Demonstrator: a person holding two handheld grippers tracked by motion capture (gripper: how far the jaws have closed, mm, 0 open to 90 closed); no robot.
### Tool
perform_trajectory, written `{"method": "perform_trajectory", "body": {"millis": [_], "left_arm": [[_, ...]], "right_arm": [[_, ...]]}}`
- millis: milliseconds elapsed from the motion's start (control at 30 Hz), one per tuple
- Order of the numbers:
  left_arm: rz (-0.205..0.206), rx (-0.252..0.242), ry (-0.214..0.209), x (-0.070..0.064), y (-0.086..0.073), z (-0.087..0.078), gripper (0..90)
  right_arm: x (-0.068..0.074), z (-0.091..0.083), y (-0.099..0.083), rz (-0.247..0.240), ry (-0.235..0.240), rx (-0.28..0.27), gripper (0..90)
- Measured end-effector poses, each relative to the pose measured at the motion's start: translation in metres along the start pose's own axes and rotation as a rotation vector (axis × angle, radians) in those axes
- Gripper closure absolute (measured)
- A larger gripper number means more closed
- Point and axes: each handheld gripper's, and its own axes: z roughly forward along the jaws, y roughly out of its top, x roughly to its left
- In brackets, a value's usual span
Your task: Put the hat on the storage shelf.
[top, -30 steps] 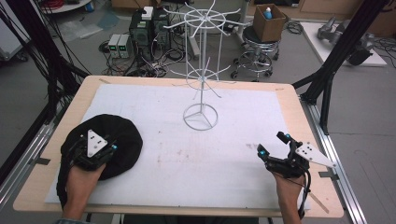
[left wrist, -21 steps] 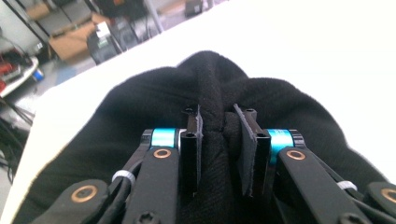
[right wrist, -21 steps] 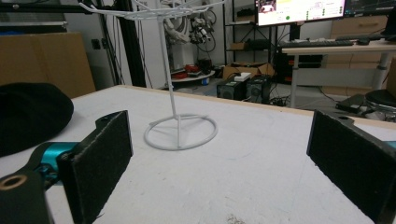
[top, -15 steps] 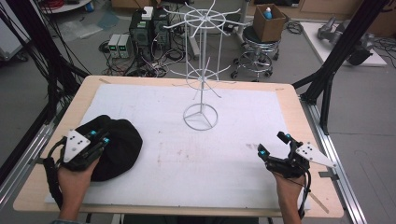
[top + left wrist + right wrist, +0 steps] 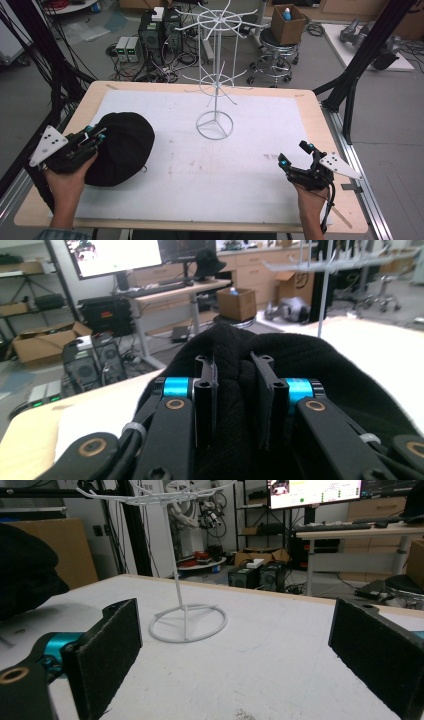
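- Since the earlier high views, the left gripper [image 5: 94,136] has been drawn from over the hat [image 5: 122,147] to its left edge, and the hat has been pulled out of its flat round shape into a bunched one; the right gripper [image 5: 294,155] is seen unmoved.
- Hat: shown at centre left of the high view, lying on the white mat [image 5: 210,170], well apart from the stand [image 5: 215,125].
- Left gripper: seen at lower left of the high view, held by a hand [image 5: 67,182] entering from the bottom edge. In the left gripper view [image 5: 235,390] the jaws are nearly closed, with a fold of the hat's [image 5: 310,360] black fabric pinched between them.
- Right gripper: seen at lower right of the high view, near the mat's right edge. In the right gripper view [image 5: 235,650] the jaws are spread wide with nothing between the pads [image 5: 107,645].
- Stand: a white wire rack, upright on its ring base at upper centre of the high view; in the right gripper view it [image 5: 185,622] appears between the jaws, farther off on the mat [image 5: 260,655].
- Table [image 5: 310,107]: its wooden border is exposed around the mat.
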Motion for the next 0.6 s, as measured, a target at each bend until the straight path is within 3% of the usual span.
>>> {"method": "perform_trajectory", "body": {"millis": [233, 600], "left_arm": [[-0.014, -0.042, -0.045, 0.013, 0.025, 0.004, 74.0], [-0.015, -0.107, -0.068, 0.033, 0.061, 0.01, 73.9]], "right_arm": [[-0.001, -0.001, 0.0, 0.005, -0.003, 0.002, 6.0], [-0.001, -0.001, 0.0, 0.008, -0.005, -0.003, 6.0]]}}
